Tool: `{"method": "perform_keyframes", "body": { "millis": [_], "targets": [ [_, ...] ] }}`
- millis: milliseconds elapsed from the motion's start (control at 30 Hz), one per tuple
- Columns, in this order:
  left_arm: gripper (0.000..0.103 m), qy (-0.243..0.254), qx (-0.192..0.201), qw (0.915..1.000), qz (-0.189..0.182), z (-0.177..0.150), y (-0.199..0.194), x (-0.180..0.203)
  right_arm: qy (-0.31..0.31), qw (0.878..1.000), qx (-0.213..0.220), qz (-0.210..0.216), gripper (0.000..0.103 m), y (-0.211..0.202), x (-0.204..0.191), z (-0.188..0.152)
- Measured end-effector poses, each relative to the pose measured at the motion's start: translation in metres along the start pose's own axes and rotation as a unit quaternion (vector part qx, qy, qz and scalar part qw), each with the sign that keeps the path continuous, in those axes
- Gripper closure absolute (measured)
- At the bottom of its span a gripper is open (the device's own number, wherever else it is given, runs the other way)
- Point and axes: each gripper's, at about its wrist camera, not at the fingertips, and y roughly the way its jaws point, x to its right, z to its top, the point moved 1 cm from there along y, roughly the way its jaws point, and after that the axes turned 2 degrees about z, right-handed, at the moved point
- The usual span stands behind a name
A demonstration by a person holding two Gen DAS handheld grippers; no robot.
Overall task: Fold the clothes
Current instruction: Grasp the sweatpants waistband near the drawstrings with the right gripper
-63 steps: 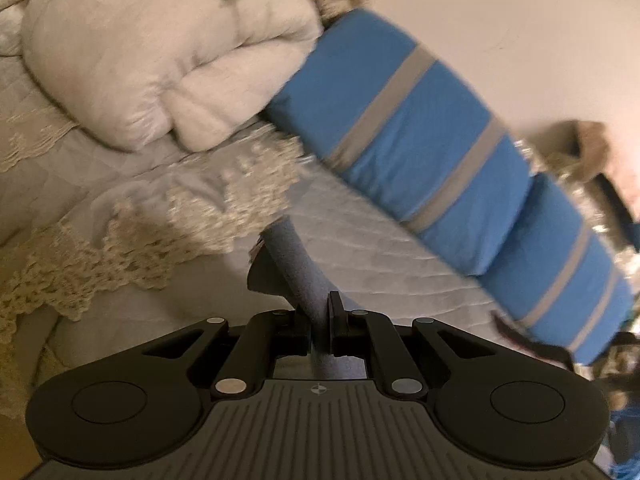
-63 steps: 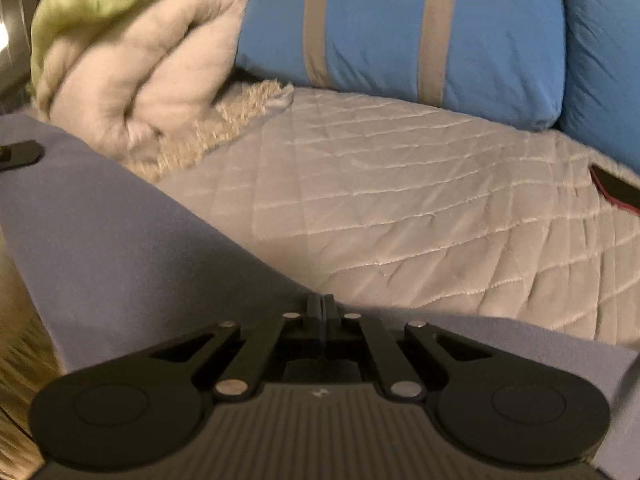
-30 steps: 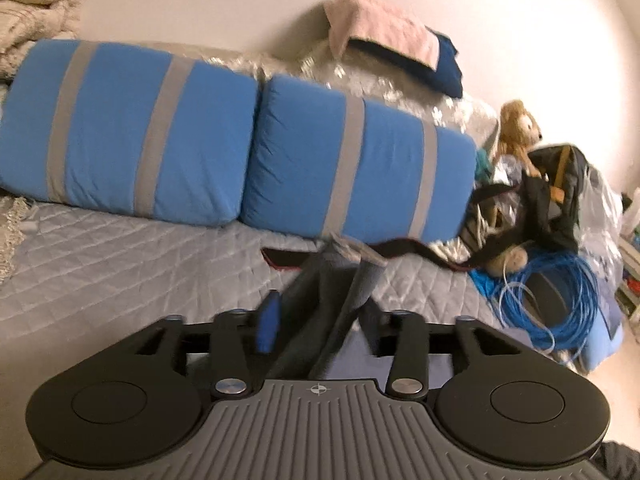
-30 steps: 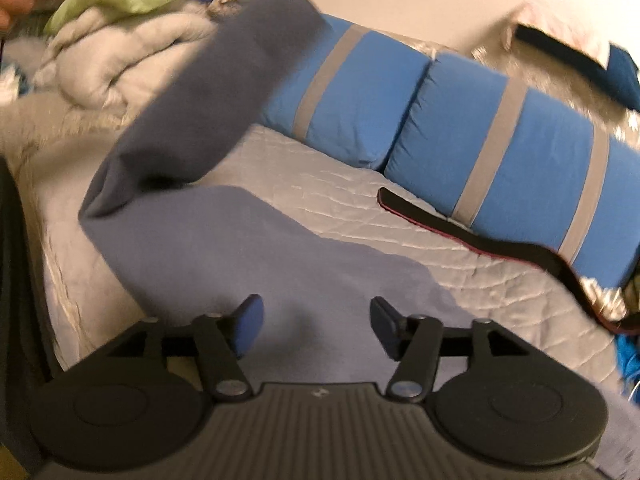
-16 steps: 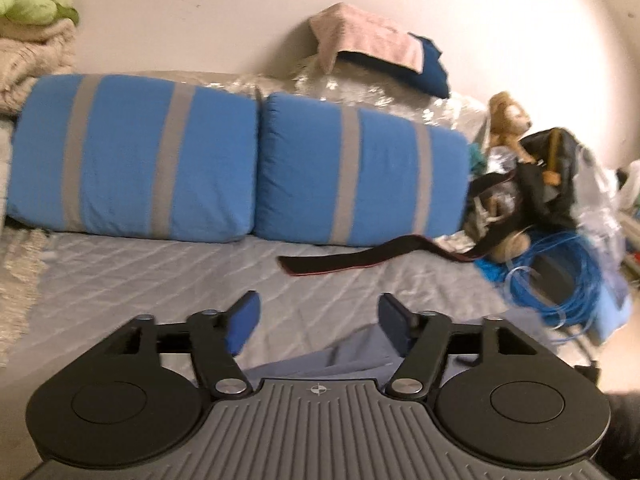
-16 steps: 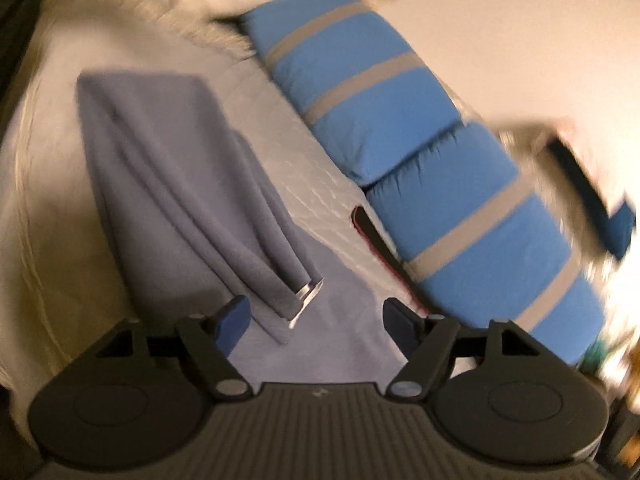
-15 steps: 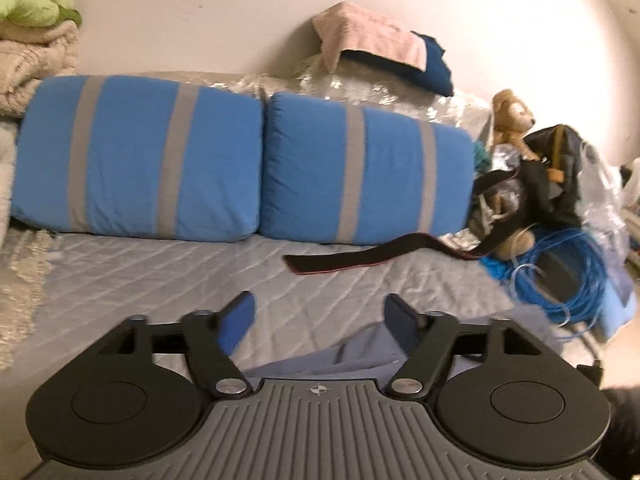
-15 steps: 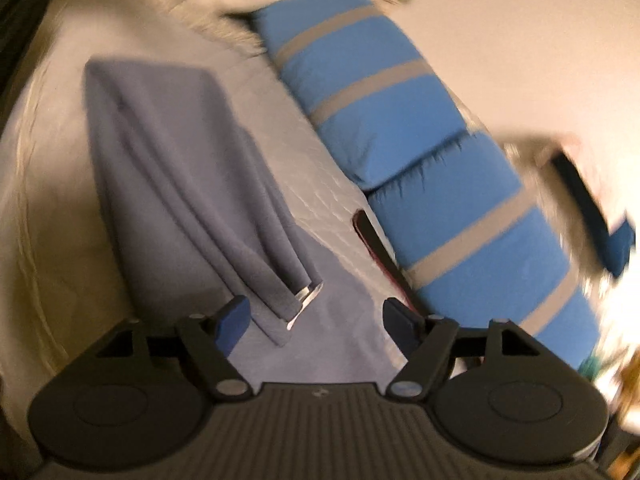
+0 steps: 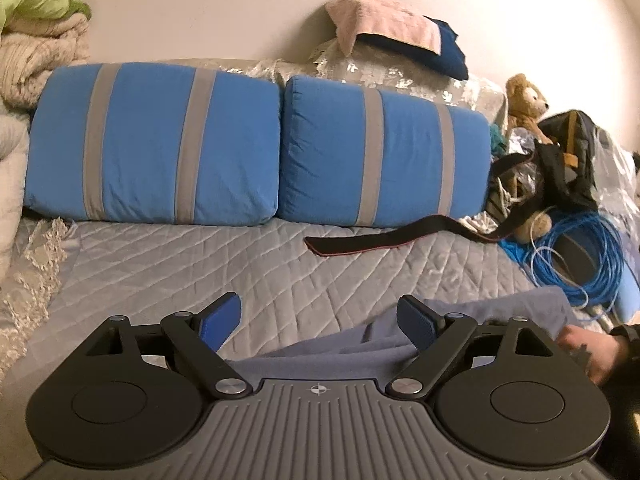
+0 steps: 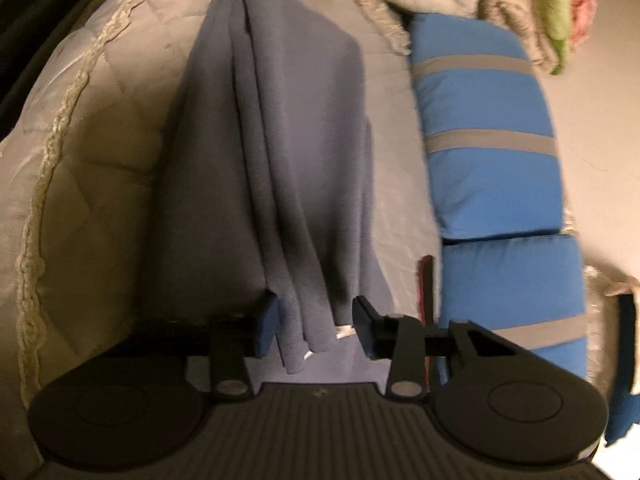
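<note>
A heap of cream and green bedding (image 9: 36, 40) sits at the bed's left end. Two blue striped cushions (image 9: 256, 148) line the wall above the grey quilted bed (image 9: 168, 264); a dark strap (image 9: 380, 242) lies before them, blue cable (image 9: 580, 264) coiled rightward. The left gripper (image 9: 320, 322) stands wide, still parting, empty. The right gripper (image 10: 316, 322) is closing around the grey-blue garment (image 10: 280, 140), which lies folded lengthwise on the bed.
</note>
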Motion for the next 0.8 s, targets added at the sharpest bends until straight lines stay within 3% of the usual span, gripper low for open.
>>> {"method": "perform_keyframes", "body": {
  "millis": [100,133,167,200,233,267,433,567,700,733,767,800],
  "targets": [
    [0.018,-0.012,0.013,0.9998,-0.001,0.003,0.009,0.005,0.01,0.999,0.002,0.038,0.048,0.005,0.013,-0.002],
    [0.018,-0.014,0.015,0.9998,-0.003,0.003,0.014,0.008,0.017,0.998,0.003,0.053,0.056,0.005,0.016,-0.003],
    [0.018,-0.018,0.014,0.9997,-0.005,0.004,0.019,0.011,0.026,0.997,0.003,0.071,0.073,0.006,0.019,-0.004],
    [0.018,-0.022,0.011,0.9997,-0.007,0.004,0.025,0.014,0.03,0.997,0.004,0.078,0.082,0.004,0.02,-0.005],
    [0.018,-0.026,0.007,0.9996,-0.01,0.004,0.032,0.017,0.031,0.997,0.006,0.077,0.097,0.002,0.019,-0.005],
    [0.018,-0.027,0.003,0.9996,-0.01,0.004,0.038,0.021,0.03,0.997,0.009,0.069,0.099,-0.002,0.017,-0.006],
    [0.018,-0.028,-0.026,0.9991,-0.017,0.002,0.068,0.036,0.029,0.999,0.024,0.02,0.1,-0.022,0.005,-0.011],
    [0.018,-0.075,-0.064,0.9924,-0.073,-0.002,0.092,0.039,0.026,0.999,0.025,-0.001,0.1,-0.023,-0.006,-0.013],
    [0.019,-0.135,-0.123,0.9731,-0.141,-0.014,0.132,0.043,0.045,0.999,0.022,-0.005,0.1,-0.02,-0.011,-0.014],
    [0.019,-0.15,-0.137,0.9664,-0.157,-0.017,0.142,0.043,0.051,0.998,0.021,-0.004,0.096,-0.02,-0.011,-0.014],
    [0.019,-0.163,-0.148,0.961,-0.168,-0.022,0.151,0.044,0.057,0.998,0.021,-0.003,0.08,-0.02,-0.011,-0.015],
    [0.019,-0.178,-0.159,0.9549,-0.177,-0.028,0.16,0.043,0.063,0.998,0.02,-0.003,0.078,-0.021,-0.011,-0.015]
  ]
}}
